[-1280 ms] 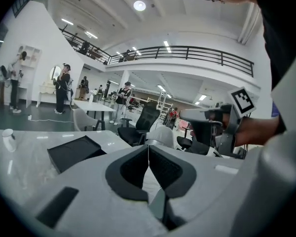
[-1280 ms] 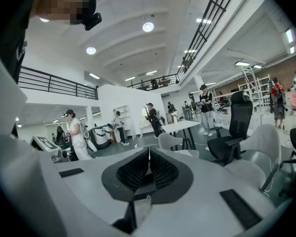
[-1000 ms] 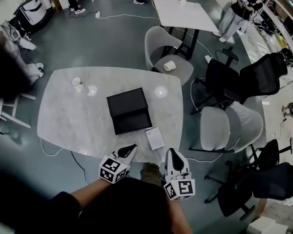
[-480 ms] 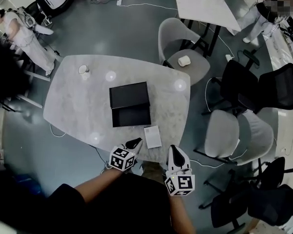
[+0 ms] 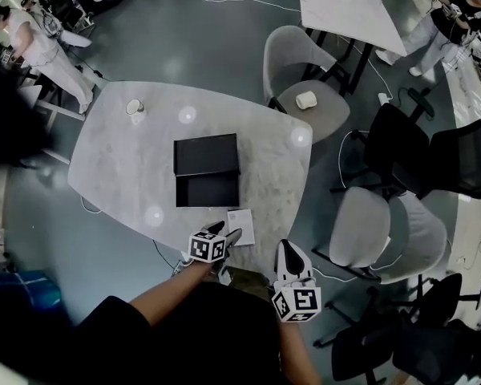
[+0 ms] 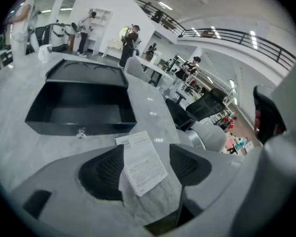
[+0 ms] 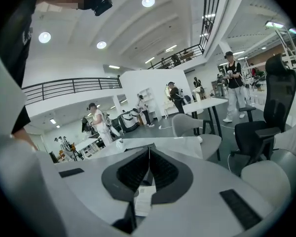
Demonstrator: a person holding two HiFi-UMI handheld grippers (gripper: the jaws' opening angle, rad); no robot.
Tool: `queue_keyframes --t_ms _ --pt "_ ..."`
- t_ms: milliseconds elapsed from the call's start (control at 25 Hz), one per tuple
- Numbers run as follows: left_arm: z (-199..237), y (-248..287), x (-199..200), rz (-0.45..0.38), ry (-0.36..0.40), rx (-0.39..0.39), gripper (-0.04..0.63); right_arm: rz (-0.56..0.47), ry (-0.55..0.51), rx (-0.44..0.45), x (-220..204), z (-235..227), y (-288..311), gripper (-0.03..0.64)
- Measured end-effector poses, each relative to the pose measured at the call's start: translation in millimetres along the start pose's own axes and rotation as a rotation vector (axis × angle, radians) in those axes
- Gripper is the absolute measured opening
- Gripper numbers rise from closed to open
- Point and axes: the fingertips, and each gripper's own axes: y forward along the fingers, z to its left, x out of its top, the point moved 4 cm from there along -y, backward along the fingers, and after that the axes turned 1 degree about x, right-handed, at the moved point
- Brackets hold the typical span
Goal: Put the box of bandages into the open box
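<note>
Bandage box [image 5: 241, 225] lies at table [image 5: 120, 175] edge beside open box [image 5: 207, 191], free between opening jaws of left tool [image 5: 227, 232]; right tool [image 5: 285, 249] closed.

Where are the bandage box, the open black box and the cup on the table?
bandage box [image 5: 240, 226], head view, its white top face.
open black box [image 5: 207, 191], head view, its bare inside floor.
cup [image 5: 134, 107], head view, its top.

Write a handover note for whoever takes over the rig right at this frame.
Left gripper: jaws opening, the bandage box between them on the table, not gripped.
Right gripper: shut, empty, held off the table's near edge.
Open box: mid-table, just beyond the bandage box, empty.
Done: nothing placed yet.
Left: grip the bandage box, lift it, set it in the open box.
</note>
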Motion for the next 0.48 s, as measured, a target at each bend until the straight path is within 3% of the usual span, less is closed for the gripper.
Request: queue_keyframes --t_ms 120,480 --pt "9 18 -4 0.002 -0.107 0.067 0.341 0.027 0.044 -0.003 -3 -16 0 0.014" --pt "16 62 -14 0.099 -0.197 0.182 0.426 0.097 0.049 0.005 -10 -31 9 0.014"
